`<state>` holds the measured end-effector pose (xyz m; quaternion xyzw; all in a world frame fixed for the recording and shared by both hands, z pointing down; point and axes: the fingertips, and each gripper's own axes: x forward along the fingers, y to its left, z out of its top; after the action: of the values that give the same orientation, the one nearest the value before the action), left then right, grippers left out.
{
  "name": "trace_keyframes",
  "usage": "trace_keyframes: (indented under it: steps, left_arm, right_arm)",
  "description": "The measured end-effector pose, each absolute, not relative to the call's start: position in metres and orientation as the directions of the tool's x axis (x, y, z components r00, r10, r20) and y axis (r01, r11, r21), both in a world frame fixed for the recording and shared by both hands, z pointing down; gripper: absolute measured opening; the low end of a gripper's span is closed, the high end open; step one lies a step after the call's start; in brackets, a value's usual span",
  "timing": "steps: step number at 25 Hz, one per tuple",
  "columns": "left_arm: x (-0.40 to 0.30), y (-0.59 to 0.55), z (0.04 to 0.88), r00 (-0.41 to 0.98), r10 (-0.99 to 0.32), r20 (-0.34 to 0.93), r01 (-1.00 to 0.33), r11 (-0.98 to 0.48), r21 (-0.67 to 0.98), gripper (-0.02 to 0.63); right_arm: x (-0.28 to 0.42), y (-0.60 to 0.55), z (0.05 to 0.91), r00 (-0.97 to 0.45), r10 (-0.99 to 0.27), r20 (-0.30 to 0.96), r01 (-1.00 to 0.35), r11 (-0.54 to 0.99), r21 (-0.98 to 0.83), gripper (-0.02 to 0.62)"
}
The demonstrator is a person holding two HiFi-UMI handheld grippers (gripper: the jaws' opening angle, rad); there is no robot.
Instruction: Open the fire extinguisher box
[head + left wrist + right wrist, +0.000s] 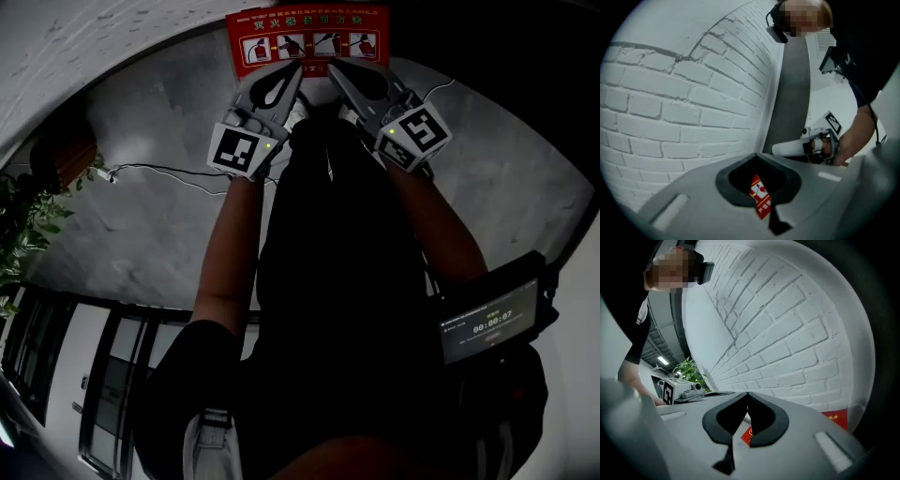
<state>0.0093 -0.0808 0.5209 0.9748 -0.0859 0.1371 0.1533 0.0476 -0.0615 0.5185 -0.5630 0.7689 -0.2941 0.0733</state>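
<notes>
The red fire extinguisher box point(307, 37), with a strip of white instruction pictures on its top, stands against the wall at the top of the head view. My left gripper point(295, 67) and right gripper point(333, 67) point at its near edge side by side, tips just short of it. Both are shut with nothing between the jaws. In the left gripper view the jaws point(757, 154) meet, and a bit of the red box point(759, 196) shows through the gap behind them. The right gripper point(747, 393) has its jaws together too, with the red box point(836, 418) low at the right.
A white brick wall point(670, 93) rises behind the box. A potted plant point(23, 225) stands at the left on the grey stone floor, and a thin cable point(159, 171) runs across the floor. A device with a timer screen point(489, 323) hangs at the person's right side.
</notes>
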Motion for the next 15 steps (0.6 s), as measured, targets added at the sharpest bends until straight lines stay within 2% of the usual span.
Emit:
trace_keyframes:
  steps: [7,15]
  left_arm:
    - [0.012,-0.069,0.573,0.946,-0.128,0.298,-0.216,-0.934,0.285,0.002]
    - [0.004,-0.046,0.618,0.925,-0.087,0.371,-0.207,-0.932,0.298,0.002]
  right_arm:
    - [0.052,-0.049,0.586,-0.297,-0.904,0.309,-0.793,0.054,-0.607,0.009]
    - [0.048,-0.021,0.634,-0.244,-0.892,0.382,-0.773,-0.059,-0.632,0.009]
